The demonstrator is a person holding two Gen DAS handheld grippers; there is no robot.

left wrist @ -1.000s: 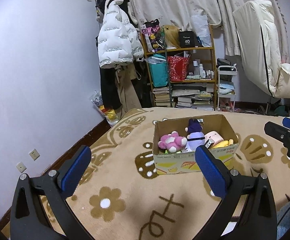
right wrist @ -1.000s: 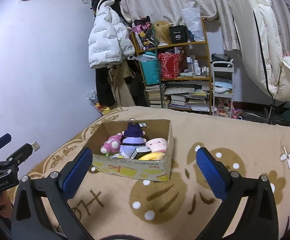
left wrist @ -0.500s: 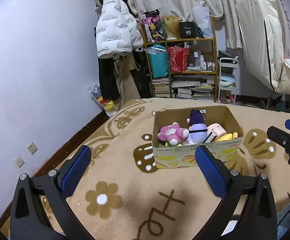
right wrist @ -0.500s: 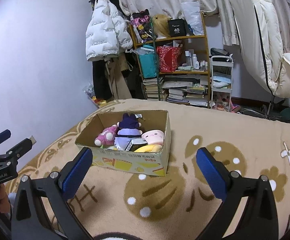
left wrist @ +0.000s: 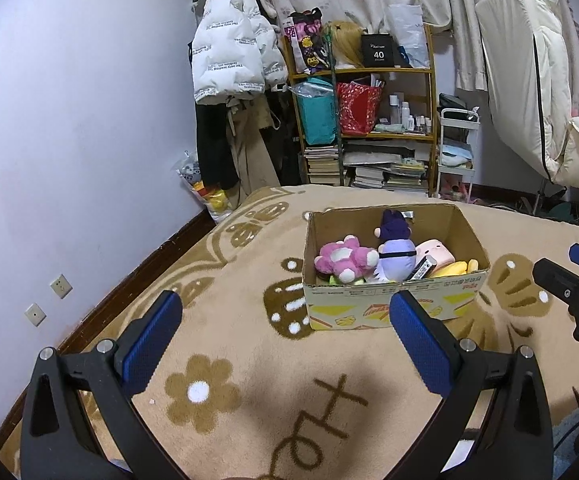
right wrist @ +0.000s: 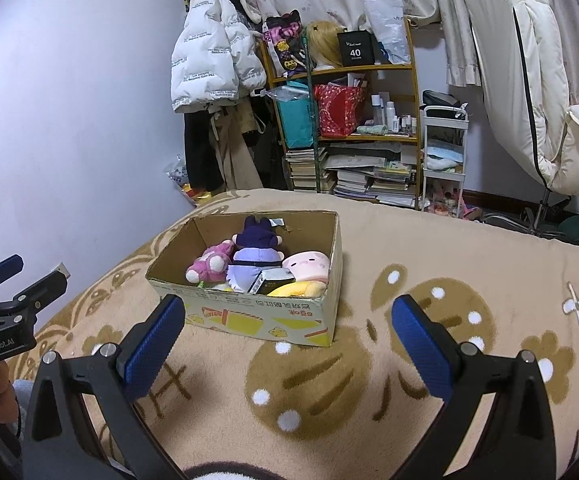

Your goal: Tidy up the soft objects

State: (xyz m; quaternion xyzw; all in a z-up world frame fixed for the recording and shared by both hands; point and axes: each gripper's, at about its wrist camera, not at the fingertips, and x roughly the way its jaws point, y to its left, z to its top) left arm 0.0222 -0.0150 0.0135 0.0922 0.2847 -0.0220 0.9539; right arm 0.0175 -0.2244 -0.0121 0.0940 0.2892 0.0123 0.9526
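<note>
A cardboard box (left wrist: 389, 304) (right wrist: 257, 314) sits on a beige patterned blanket. It holds a pink plush (left wrist: 343, 258) (right wrist: 209, 266), a purple plush (left wrist: 395, 256) (right wrist: 257, 252), a pale pink plush (left wrist: 435, 250) (right wrist: 309, 264), a yellow plush (left wrist: 455, 269) (right wrist: 299, 289) and a small dark packet (right wrist: 269, 280). My left gripper (left wrist: 285, 340) is open and empty, above the blanket in front of the box. My right gripper (right wrist: 287, 340) is open and empty, in front of the box's right corner. It also shows in the left wrist view (left wrist: 569, 276).
The blanket (left wrist: 229, 360) covers a bed that ends at a lilac wall on the left. Beyond it stand a cluttered shelf (left wrist: 369, 120), a hung white jacket (left wrist: 229, 48), a white cart (left wrist: 457, 148) and a cream quilt (left wrist: 537, 80).
Both grippers have risen and tilted slightly, so the box sits lower and closer to the fingertips in both views. Both stay open and empty.
</note>
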